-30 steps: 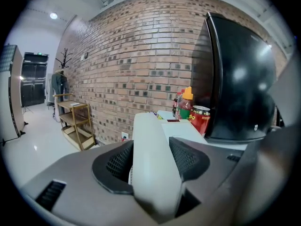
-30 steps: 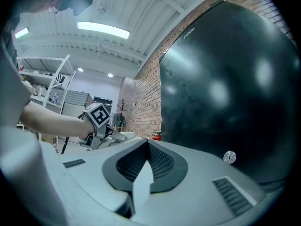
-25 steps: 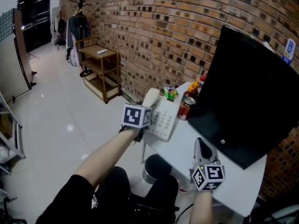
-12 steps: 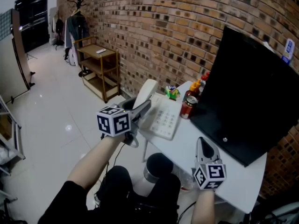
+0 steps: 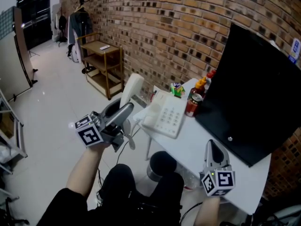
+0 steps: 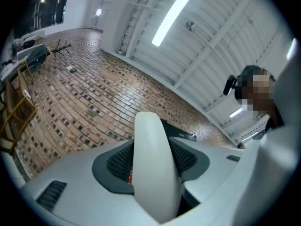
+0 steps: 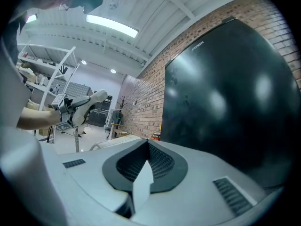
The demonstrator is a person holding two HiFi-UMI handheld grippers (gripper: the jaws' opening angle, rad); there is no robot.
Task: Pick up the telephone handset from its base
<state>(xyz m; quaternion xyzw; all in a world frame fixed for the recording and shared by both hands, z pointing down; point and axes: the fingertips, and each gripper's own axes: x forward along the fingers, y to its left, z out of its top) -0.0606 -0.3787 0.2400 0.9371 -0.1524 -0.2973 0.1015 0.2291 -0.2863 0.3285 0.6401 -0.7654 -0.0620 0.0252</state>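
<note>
The white telephone handset (image 5: pixel 129 92) is off its base (image 5: pixel 165 118) and held out left of the desk, tilted upward over the floor. My left gripper (image 5: pixel 118 115) is shut on it. In the left gripper view the handset (image 6: pixel 153 173) fills the space between both dark pads and points up at the brick wall and ceiling. The base with its keypad lies on the white desk (image 5: pixel 197 149) at the left corner. My right gripper (image 5: pixel 214 152) hovers level over the desk's near edge, jaws together and empty. From the right gripper view (image 7: pixel 146 144) the lifted handset (image 7: pixel 94 98) shows far left.
A large black monitor (image 5: pixel 249 93) stands at the back right of the desk. A red can (image 5: pixel 191 105), sauce bottles (image 5: pixel 201 85) and a small coloured cube (image 5: pixel 177 89) stand behind the base. A wooden shelf (image 5: pixel 101 62) is by the brick wall; a round stool (image 5: pixel 162 165) sits under the desk.
My left gripper has carried the handset off the base, leftward, toward me and upward, tipping it up. The right gripper has stayed about where it was.
</note>
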